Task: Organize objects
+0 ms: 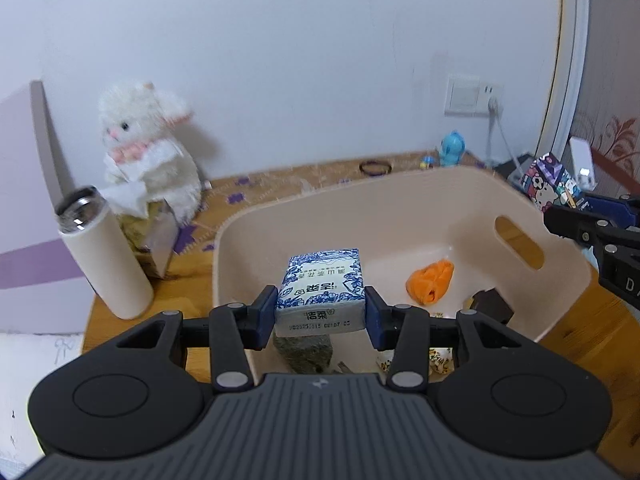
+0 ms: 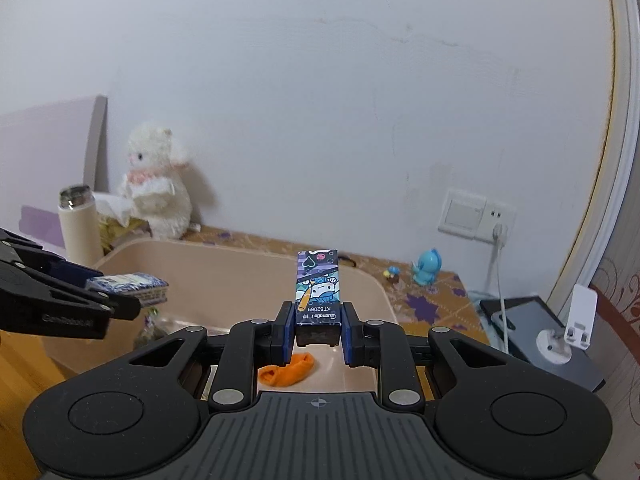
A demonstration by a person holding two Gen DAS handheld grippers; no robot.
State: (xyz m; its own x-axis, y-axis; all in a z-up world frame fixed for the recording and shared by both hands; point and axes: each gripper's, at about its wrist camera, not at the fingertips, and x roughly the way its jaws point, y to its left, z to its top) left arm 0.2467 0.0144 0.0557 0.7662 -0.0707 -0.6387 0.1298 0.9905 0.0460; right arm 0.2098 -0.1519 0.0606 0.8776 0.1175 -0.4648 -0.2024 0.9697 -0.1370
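My left gripper point(image 1: 320, 316) is shut on a blue-and-white tissue pack point(image 1: 320, 288) and holds it over the near side of a beige plastic bin point(image 1: 400, 196). My right gripper point(image 2: 317, 334) is shut on a small cartoon-printed box point(image 2: 318, 288) above the bin's right side point(image 2: 248, 268); that box also shows in the left wrist view point(image 1: 550, 184). In the bin lie an orange cloth point(image 1: 430, 282), a grey object point(image 1: 304, 354), a dark brown block point(image 1: 494, 304) and a floral item point(image 1: 440, 360). The tissue pack also shows in the right wrist view point(image 2: 128, 286).
A cream flask point(image 1: 104, 256) and a white plush rabbit point(image 1: 148, 148) on a tissue box stand left of the bin on the wooden table point(image 1: 280, 184). A blue figurine point(image 1: 452, 148), a hair band point(image 1: 375, 167), a wall socket with cable point(image 2: 476, 214) and a tablet point(image 2: 532, 320) are at the back right.
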